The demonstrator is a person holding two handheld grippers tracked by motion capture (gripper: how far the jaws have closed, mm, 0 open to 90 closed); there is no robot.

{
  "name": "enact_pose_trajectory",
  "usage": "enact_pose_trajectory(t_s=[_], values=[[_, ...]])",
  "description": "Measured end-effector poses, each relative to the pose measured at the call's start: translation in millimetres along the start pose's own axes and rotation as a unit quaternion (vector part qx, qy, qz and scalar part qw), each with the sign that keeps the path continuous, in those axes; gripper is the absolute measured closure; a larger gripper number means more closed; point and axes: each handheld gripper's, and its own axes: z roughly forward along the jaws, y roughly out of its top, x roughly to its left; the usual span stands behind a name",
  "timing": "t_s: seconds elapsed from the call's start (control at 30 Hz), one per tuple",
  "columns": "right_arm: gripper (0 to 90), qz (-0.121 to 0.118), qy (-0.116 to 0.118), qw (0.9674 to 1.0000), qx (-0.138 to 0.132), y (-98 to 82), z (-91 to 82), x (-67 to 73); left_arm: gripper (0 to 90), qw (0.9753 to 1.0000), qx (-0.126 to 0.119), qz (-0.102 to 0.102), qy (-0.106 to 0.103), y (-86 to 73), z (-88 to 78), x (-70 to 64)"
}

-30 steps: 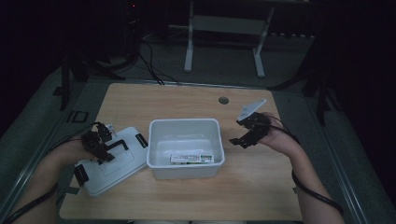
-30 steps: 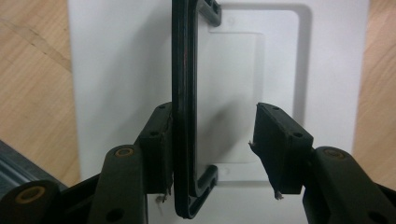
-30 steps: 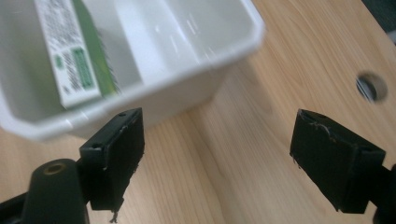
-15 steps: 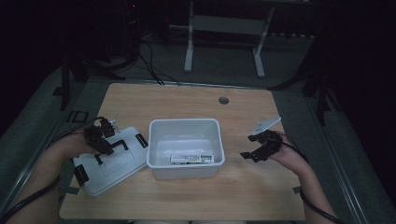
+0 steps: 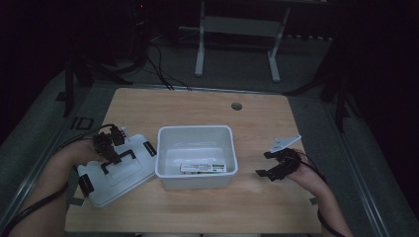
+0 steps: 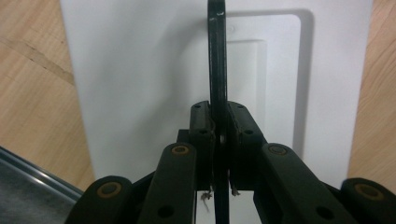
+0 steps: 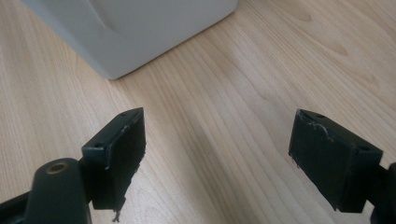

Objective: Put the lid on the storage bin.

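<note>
A white lid [image 5: 116,180] with black latches lies on the table, left of an open white bin [image 5: 193,129]. My left gripper [image 5: 109,148] sits on the lid's black handle [image 5: 118,159]. In the left gripper view its jaws have just been closing, and the pads now press on the thin handle bar [image 6: 216,56], which stands up between them over the lid [image 6: 140,70]. A small flat packet [image 5: 202,167] lies in the bin. To the bin's right, my right gripper [image 5: 267,164] hangs low over the wood, open, nothing between its fingers [image 7: 116,154], with the bin's corner [image 7: 140,28] ahead.
The wooden table [image 5: 197,106] has a round cable hole [image 5: 236,105] at the back. Dark floor, cables and a metal stand lie beyond the far edge. A person's forearms come in from the bottom left and bottom right.
My right gripper has come away from the bin's right rim, moving down and to the right toward the table. My left gripper has closed on the lid's handle without shifting.
</note>
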Motion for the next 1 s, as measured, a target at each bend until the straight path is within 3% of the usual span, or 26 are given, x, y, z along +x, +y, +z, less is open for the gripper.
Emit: enact_pose_trajectory(t_s=[0.17,0.4,0.57,0.77,1.0], values=[[18.4,0.01,0.005,0.9999,-0.006,-9.7,2.1,2.5,82.9,1.0,-0.005,-0.002,-0.002,-1.7,-0.6,0.3],[17.6,0.021,0.011,0.9996,-0.016,-21.0,6.8,4.7,83.5,0.9999,-0.006,-0.005,0.012,-9.0,-5.0,1.2],[17.6,0.026,0.012,0.9994,-0.022,-25.6,6.9,5.0,83.6,0.9999,0.0,0.006,0.01,-14.6,-13.2,-1.2],[17.6,0.031,0.012,0.9992,-0.025,-29.0,5.1,4.3,83.6,0.9999,-0.005,0.006,0.01,-20.6,-31.5,-4.4],[17.6,0.03,0.013,0.9992,-0.025,-31.2,3.5,4.6,83.5,0.9994,-0.016,0.027,0.013,-22.3,-60.3,-12.5]])
